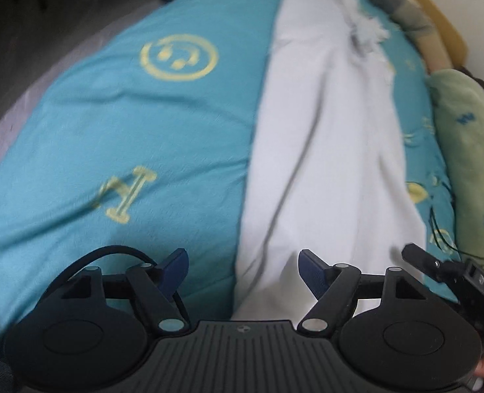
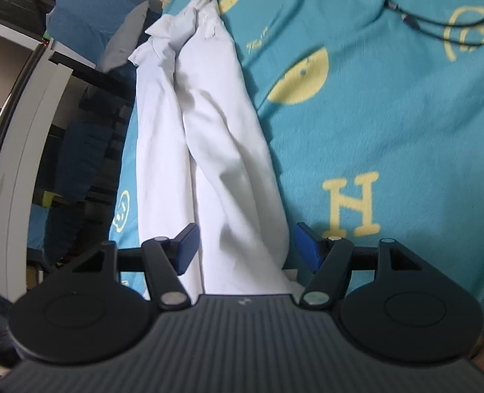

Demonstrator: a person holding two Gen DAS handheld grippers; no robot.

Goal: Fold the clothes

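Observation:
A white garment lies stretched in a long strip on a teal bedspread with yellow prints. Its far end is frayed and bunched. My left gripper is open just above the near end of the strip, with its right finger over the cloth and its left finger over the bedspread. In the right wrist view the same white garment runs away from me with long folds. My right gripper is open, its fingers on either side of the garment's near end. Neither gripper holds anything.
A green pillow lies at the right edge of the bed, with the other gripper's tip near it. A black cable lies on the bedspread. The bed's left edge drops to dark furniture.

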